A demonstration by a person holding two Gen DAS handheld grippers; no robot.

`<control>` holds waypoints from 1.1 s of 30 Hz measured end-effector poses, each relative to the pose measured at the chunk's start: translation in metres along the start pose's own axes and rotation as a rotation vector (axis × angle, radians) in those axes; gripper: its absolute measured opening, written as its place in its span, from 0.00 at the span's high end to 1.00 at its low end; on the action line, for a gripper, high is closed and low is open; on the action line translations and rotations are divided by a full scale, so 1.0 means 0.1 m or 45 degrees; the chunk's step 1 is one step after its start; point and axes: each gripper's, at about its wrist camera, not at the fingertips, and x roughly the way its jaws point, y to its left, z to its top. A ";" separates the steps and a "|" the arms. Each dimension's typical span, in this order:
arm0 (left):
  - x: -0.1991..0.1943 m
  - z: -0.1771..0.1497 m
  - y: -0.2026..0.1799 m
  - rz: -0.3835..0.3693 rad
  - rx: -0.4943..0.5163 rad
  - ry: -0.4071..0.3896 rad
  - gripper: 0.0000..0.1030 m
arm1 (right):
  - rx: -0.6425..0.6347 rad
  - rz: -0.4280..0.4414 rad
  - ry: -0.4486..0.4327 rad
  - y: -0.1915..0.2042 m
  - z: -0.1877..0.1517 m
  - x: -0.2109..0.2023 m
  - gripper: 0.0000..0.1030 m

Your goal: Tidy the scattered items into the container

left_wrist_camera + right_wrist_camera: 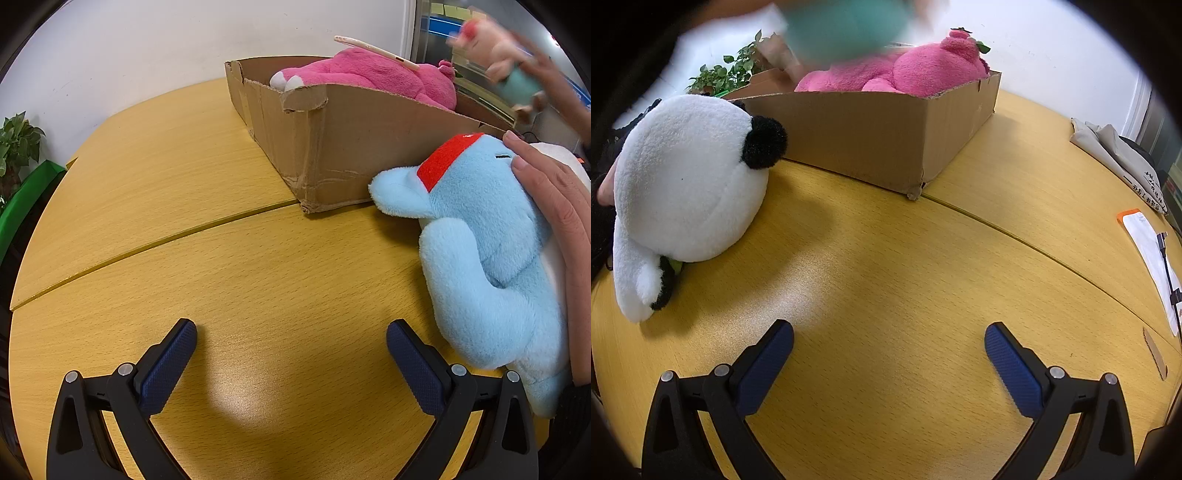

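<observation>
A cardboard box (332,147) stands on the wooden table (221,240) and holds a pink plush (369,72). A light blue plush with a red band (487,251) lies to the right of my open, empty left gripper (291,347), with a bare hand (554,195) resting on it. Another hand holds a small pink and teal toy (506,70), blurred, above the box. In the right wrist view the box (879,136) and pink plush (916,70) are ahead, and a white and black panda plush (687,184) lies at the left. My right gripper (888,347) is open and empty.
A green plant (18,147) stands off the table's left edge. In the right wrist view a grey cloth bag (1119,162), a white paper with an orange edge (1148,251) and a cable lie at the table's right edge. A blurred teal object (846,29) moves at the top.
</observation>
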 end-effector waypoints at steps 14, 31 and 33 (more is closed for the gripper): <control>0.00 0.00 0.00 0.001 -0.001 0.000 0.00 | 0.001 0.000 0.000 0.01 0.00 0.00 0.00; 0.01 0.00 0.00 0.012 -0.018 -0.001 0.00 | 0.001 -0.001 -0.001 0.01 0.00 0.00 0.00; 0.01 0.00 0.00 0.011 -0.018 -0.001 0.00 | 0.001 -0.001 -0.001 0.01 0.00 0.00 0.00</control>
